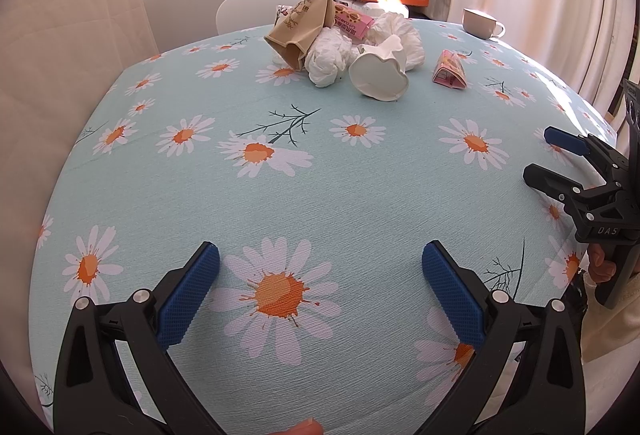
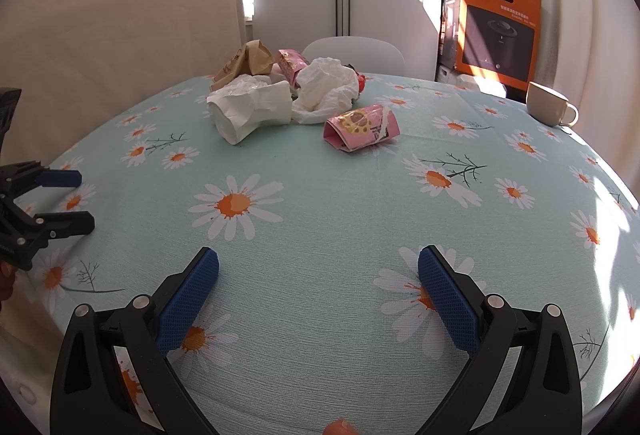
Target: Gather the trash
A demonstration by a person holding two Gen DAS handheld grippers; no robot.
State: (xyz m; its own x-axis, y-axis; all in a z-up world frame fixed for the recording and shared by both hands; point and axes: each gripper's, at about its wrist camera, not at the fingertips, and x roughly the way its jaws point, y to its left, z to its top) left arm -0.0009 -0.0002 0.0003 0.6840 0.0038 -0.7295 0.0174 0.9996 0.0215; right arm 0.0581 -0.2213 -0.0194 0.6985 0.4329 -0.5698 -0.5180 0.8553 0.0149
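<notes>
Left gripper (image 1: 320, 267): blue-padded jaws spread, holding nothing, above daisy-print tablecloth (image 1: 360, 195).
Trash heap: crumpled brown paper bag (image 1: 300, 29), white tissue wads (image 1: 328, 57), crushed white paper cup (image 1: 380, 71), pink snack wrapper (image 2: 362, 129); far side, well ahead of both claws.
Right gripper (image 2: 319, 269): released, empty.

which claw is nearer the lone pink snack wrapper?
Right, by a small margin. The right claw faces the crumpled pink snack wrapper nearly head-on; the left claw sits farther left, wrapper off to its right.
</notes>
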